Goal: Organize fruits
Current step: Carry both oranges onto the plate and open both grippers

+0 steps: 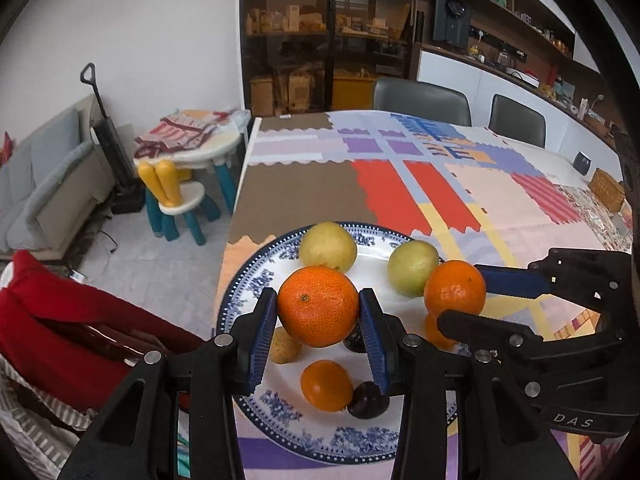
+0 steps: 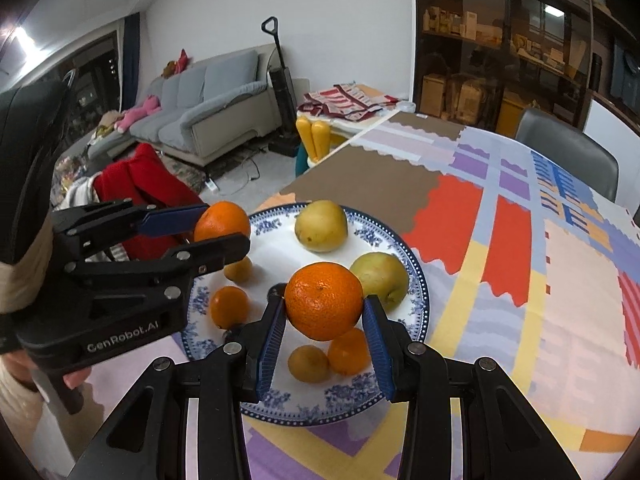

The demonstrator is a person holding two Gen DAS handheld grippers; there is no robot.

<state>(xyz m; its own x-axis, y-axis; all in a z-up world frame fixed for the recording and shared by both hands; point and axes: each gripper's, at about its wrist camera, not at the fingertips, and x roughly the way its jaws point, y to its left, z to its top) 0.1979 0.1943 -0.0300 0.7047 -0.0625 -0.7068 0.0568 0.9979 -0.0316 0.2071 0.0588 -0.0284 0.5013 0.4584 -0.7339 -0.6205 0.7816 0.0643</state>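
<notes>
A patchwork-patterned tablecloth carries a round blue-and-white porcelain plate of yellow-green pears and small oranges. Above it, the left gripper is clamped on one large orange, while the right gripper grips another large orange.

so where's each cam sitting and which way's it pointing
Left wrist: rides the left tool, looking down its fingers across the plate at the orange it grips; right tool enters from the right.
Right wrist: rides the right tool, gripping another orange; left tool enters left.
Shared: plate, both oranges, two yellow-green fruits.
</notes>
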